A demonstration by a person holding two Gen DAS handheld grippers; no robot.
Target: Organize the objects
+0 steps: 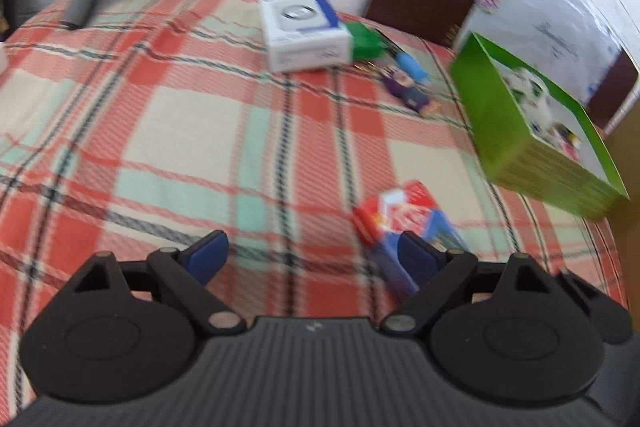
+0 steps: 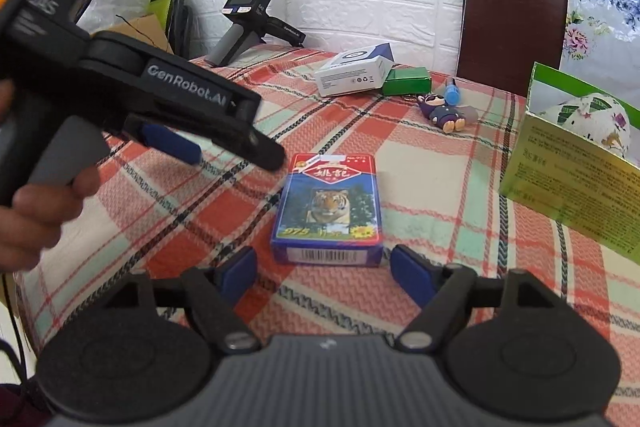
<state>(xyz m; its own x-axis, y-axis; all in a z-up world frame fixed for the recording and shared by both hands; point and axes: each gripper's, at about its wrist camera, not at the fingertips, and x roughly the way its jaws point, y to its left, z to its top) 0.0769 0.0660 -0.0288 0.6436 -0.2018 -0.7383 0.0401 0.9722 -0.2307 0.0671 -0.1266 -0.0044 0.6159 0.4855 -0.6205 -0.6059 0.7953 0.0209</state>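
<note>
Below, right gripper (image 2: 323,269): jaws spread wide, empty, straddling near end of card pack (image 2: 326,209) flat on plaid tablecloth (image 2: 440,187), pads clear of it. Left gripper (image 1: 314,253): jaws spread, empty; pack just beside right pad. Right view alone shows left gripper in hand (image 2: 38,211). Beyond: white box (image 2: 352,73), green box (image 2: 406,81), figurine keychain (image 2: 444,111), spare gripper (image 2: 250,23). Right edge: green carton (image 2: 576,163).

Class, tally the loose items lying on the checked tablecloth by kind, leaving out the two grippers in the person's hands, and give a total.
Boxes: 4 – card pack, white box, small green box, large green box
Keyring figures: 1 – purple figure
Small blue objects: 1 – blue item
Spare grippers: 1 – spare gripper
Total: 7
</note>
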